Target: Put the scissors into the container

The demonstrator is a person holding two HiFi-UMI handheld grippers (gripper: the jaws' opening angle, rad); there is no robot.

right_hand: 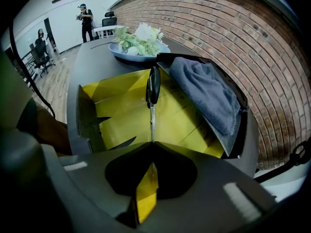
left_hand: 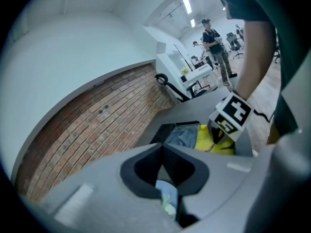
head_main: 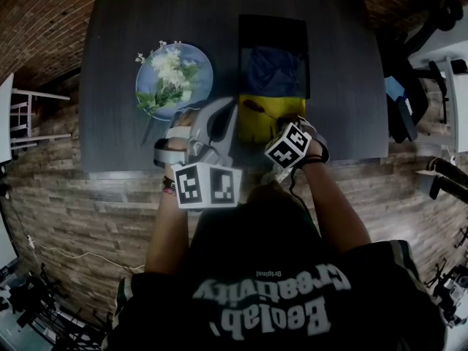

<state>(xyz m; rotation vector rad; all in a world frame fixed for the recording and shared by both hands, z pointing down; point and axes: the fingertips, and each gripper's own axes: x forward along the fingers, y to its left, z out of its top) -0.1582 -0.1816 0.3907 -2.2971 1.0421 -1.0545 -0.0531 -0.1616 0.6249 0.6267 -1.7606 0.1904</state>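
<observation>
The scissors (right_hand: 152, 89), with black handles and a thin steel blade, hang handle-down inside the yellow container (right_hand: 116, 115). My right gripper (right_hand: 152, 143) points steeply down over that container (head_main: 257, 126), and its jaws are closed to a narrow slit on the blade tip. In the head view the right gripper (head_main: 281, 121) stands at the container's near edge with the scissors (head_main: 253, 107) below it. My left gripper (head_main: 223, 112) hovers just left of the container, shut and empty, its closed jaws (left_hand: 163, 147) aimed across the table.
A black bin (head_main: 273, 22) holding a blue cloth (head_main: 272, 72) adjoins the yellow container's far side. A blue plate (head_main: 203, 64) with white flowers (head_main: 170, 70) sits to the left. Brick wall behind, table's front edge near me, people far off in the room.
</observation>
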